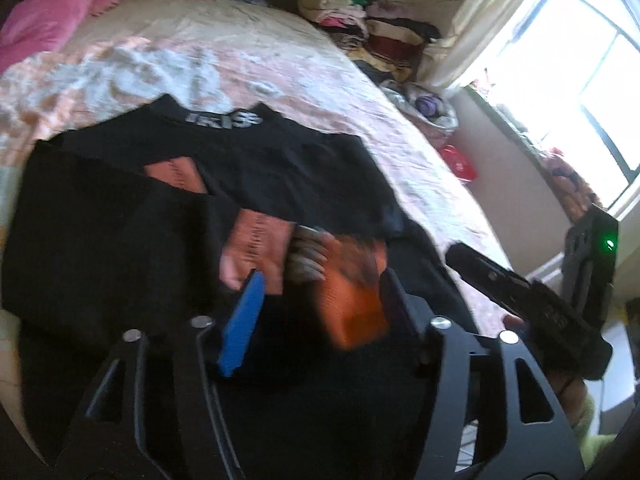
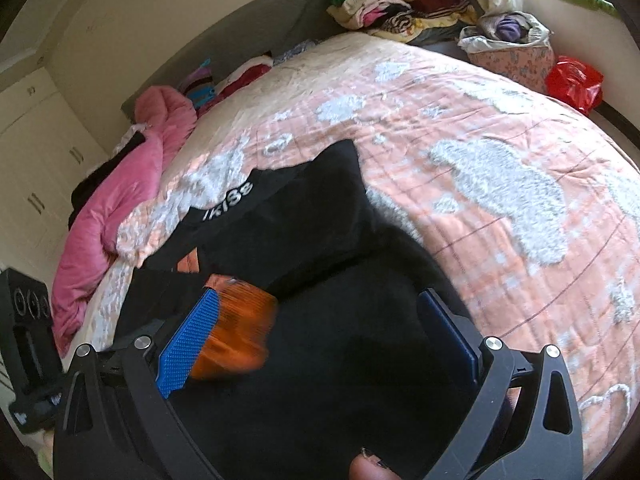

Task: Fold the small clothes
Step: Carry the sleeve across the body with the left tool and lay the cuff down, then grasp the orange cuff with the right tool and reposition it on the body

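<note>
- Black garment with orange panels and a grey-lettered collar lies spread on the bed's peach-and-white quilt.
- Left gripper hangs low over the garment's near part, blue pads wide apart, nothing pinched; an orange piece sits blurred between its fingers.
- Right gripper is likewise spread open over black cloth, its left pad just beside the orange fabric.
- Pink blanket lies bunched along the bed's far edge.
- Piled clothes sit beyond the bed, near a red bag.
</note>
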Motion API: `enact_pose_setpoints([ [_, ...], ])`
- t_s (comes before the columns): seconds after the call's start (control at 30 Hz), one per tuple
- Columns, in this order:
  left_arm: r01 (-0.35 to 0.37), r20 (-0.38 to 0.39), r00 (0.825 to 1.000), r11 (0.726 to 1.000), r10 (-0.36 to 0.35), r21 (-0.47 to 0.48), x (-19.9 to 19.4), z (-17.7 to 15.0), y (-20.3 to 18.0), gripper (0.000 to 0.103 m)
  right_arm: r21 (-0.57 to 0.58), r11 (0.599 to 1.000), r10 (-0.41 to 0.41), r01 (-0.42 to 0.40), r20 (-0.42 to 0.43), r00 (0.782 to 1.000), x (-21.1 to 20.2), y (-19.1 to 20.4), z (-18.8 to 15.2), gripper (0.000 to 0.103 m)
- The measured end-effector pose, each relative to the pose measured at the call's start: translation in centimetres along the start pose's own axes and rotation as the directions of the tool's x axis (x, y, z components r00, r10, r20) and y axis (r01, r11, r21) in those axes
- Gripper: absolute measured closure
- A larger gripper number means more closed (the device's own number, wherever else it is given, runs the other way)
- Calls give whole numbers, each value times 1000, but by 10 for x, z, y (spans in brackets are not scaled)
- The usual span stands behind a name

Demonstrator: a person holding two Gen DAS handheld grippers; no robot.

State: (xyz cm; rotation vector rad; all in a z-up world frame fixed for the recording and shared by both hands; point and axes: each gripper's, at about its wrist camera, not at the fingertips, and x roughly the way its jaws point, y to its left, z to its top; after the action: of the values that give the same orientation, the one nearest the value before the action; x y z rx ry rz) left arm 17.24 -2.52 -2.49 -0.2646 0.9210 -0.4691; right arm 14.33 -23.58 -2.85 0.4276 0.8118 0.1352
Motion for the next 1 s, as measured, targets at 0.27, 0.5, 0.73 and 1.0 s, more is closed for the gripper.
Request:
enact_pose_setpoints([
  [0.27,-252,116,959,965,258,-65,-31,8,42,27,-91,993,59,-69,-109,992,37,26,-20,24],
  [0.5,-351,210,903,925,375,-144,-55,9,81,21,-111,990,77,-87,-97,992,52,34,-25,52],
  [0.73,-361,219,891,914,397,-185,-68,1,104,21,-190,973,115,-128,-76,990,52,53,-27,87],
  [1.0,-355,186,896,901,404,-249,-72,-2,130,21,-387,904,208,-181,29,978,18,98,13,89],
])
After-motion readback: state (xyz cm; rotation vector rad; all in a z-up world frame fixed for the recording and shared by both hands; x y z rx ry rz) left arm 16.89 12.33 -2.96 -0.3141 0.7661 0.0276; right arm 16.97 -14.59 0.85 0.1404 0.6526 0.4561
